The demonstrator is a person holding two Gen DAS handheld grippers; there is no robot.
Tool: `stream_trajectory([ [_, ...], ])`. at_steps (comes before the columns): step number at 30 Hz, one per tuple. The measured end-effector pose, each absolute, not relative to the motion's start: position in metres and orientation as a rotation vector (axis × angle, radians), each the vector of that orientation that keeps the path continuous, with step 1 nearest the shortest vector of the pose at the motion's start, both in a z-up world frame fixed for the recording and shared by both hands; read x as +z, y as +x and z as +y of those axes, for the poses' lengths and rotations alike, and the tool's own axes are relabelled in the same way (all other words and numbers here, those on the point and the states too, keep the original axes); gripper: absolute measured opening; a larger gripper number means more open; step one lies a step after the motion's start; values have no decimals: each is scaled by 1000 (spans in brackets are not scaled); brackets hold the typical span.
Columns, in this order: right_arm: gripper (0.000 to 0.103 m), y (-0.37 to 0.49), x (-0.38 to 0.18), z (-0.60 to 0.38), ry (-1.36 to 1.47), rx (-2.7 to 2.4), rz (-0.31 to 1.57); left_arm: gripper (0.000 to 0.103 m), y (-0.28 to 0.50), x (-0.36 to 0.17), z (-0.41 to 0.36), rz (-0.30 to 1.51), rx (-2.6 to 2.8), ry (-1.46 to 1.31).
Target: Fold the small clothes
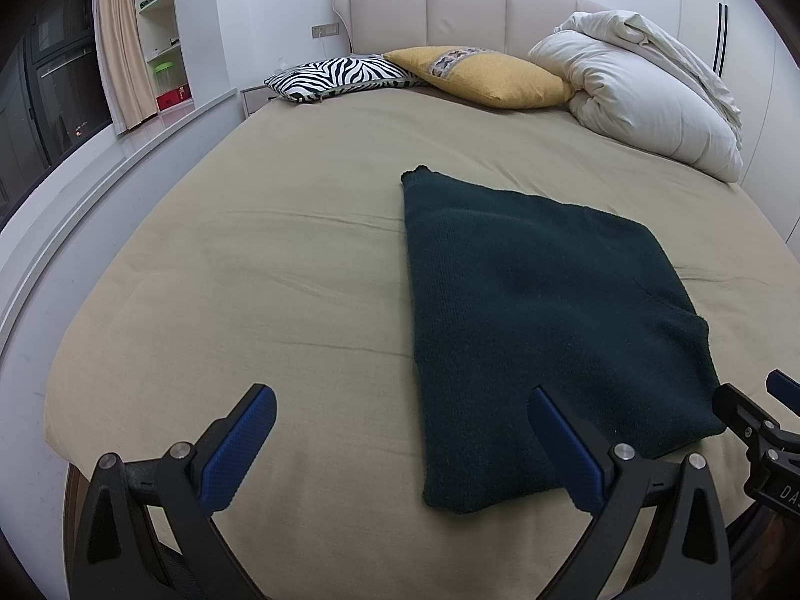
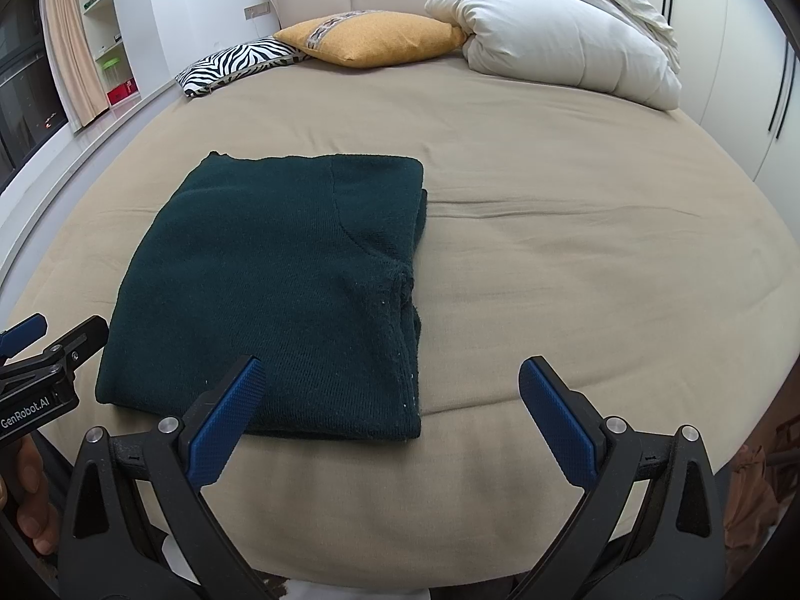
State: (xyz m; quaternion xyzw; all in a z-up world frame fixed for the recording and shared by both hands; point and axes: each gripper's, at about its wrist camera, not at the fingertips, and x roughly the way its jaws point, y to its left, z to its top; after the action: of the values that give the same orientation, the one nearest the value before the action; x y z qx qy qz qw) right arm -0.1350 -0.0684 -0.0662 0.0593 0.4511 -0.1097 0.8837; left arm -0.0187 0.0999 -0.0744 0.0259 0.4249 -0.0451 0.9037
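Observation:
A dark green knitted garment (image 1: pixel 540 330) (image 2: pixel 280 290) lies folded into a flat rectangle on the beige bed sheet (image 1: pixel 260 270) (image 2: pixel 575 250). My left gripper (image 1: pixel 402 400) hovers open above the near edge of the bed, its right finger over the garment's near left corner, nothing between the blue pads. My right gripper (image 2: pixel 392 375) is also open and holds nothing, with its left finger over the garment's near edge. Each gripper shows at the edge of the other's view: the right gripper (image 1: pixel 750 400) beside the garment's near right corner, the left gripper (image 2: pixel 55 335) by its near left corner.
At the head of the bed lie a zebra-striped pillow (image 1: pixel 340 77) (image 2: pixel 235 62), a yellow pillow (image 1: pixel 480 75) (image 2: pixel 375 40) and a bunched white duvet (image 1: pixel 645 95) (image 2: pixel 565 30). A padded headboard (image 1: pixel 460 5) stands behind them. A window ledge (image 1: pixel 90 185) and shelves (image 1: pixel 160 25) run along the left.

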Motion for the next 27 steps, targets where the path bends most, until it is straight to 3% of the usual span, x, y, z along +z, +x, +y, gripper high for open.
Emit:
stream_trajectory([
  [27,103,-136,-67,-68,125,-226,942,103,-20,-82,104,887,-93,53],
])
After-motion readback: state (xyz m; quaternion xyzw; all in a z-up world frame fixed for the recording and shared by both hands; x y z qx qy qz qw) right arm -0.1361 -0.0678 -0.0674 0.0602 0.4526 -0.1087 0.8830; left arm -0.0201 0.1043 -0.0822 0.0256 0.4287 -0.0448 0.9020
